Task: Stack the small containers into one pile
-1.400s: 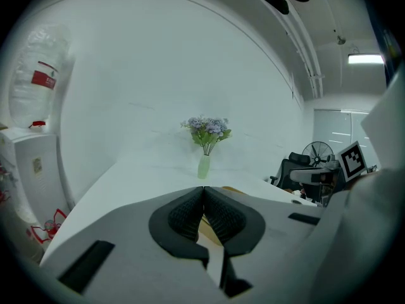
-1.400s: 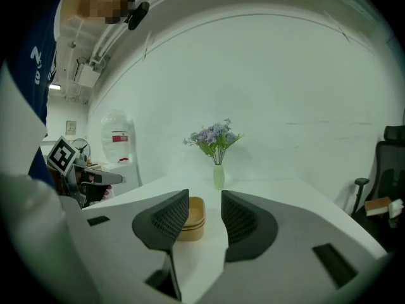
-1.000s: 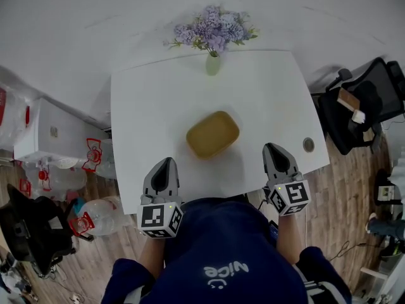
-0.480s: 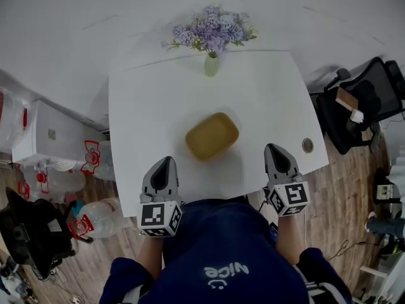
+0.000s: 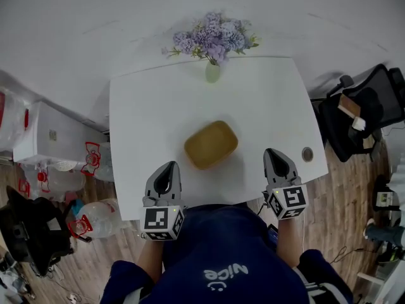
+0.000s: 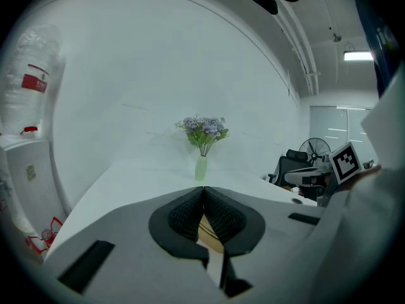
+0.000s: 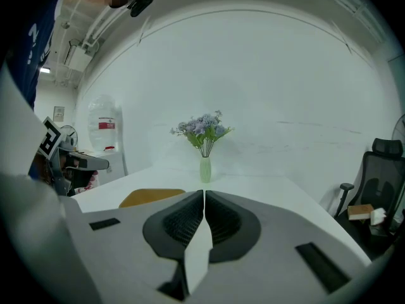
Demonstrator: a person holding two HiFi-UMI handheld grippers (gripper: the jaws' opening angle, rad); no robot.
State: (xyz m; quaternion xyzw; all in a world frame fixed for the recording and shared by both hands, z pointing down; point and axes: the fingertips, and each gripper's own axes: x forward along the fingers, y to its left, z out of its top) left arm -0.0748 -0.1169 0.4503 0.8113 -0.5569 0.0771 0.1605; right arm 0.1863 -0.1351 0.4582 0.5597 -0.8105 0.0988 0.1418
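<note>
A yellow-brown container (image 5: 211, 144) with rounded corners sits mouth-up in the middle of the white table (image 5: 152, 106); whether it is one or a pile I cannot tell. My left gripper (image 5: 167, 171) hovers at the near table edge, left of the container, jaws shut with nothing between them. My right gripper (image 5: 277, 159) hovers at the near edge to the container's right, also shut and empty. In the right gripper view the container (image 7: 150, 197) shows at the left, beyond the shut jaws (image 7: 204, 196). A sliver of the container (image 6: 211, 238) peeks behind the left gripper (image 6: 204, 192).
A pale green vase of purple flowers (image 5: 212, 43) stands at the table's far edge. A small round cap (image 5: 307, 154) is set in the table near its right edge. A black office chair (image 5: 364, 109) stands right of the table; water bottles (image 5: 95, 217) and a white cabinet (image 5: 54, 135) stand left.
The view has shifted slightly, so the table and container sit a little lower in the frame. Both grippers stay at the near edge, shut.
</note>
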